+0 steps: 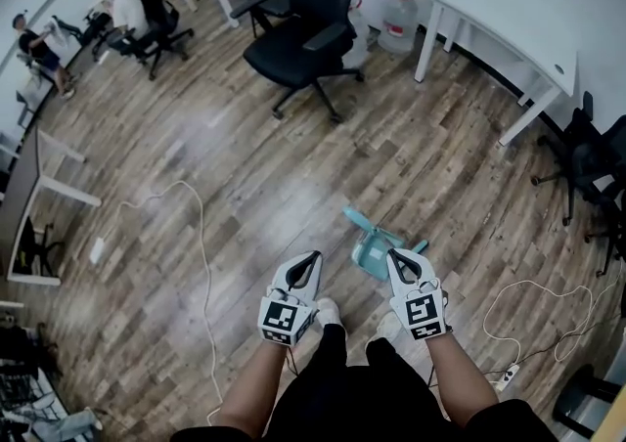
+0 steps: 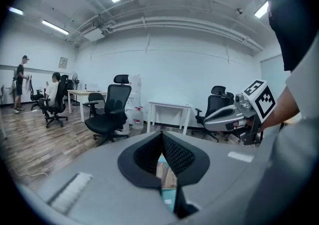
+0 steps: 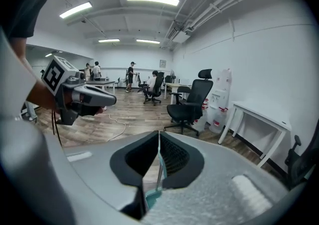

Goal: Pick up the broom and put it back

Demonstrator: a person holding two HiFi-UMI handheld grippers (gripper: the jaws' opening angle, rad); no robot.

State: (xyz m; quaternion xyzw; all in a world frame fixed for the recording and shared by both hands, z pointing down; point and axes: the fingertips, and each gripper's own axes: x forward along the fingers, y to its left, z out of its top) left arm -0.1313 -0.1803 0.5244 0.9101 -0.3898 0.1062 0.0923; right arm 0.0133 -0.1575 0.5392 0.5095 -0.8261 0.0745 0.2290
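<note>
Since the teal broom [image 1: 375, 243] lies untouched on the floor [image 1: 245, 186] just ahead, the left hand-held gripper [image 1: 315, 256] and right hand-held gripper [image 1: 395, 255], both pressed together and empty, should be spread before one is lowered squarely over the handle.

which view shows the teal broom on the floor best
The head view: the teal plastic broom lies in the open on the wooden floor, seen from above. The left gripper view and the right gripper view each catch only a thin teal sliver of it, low in frame.
</note>
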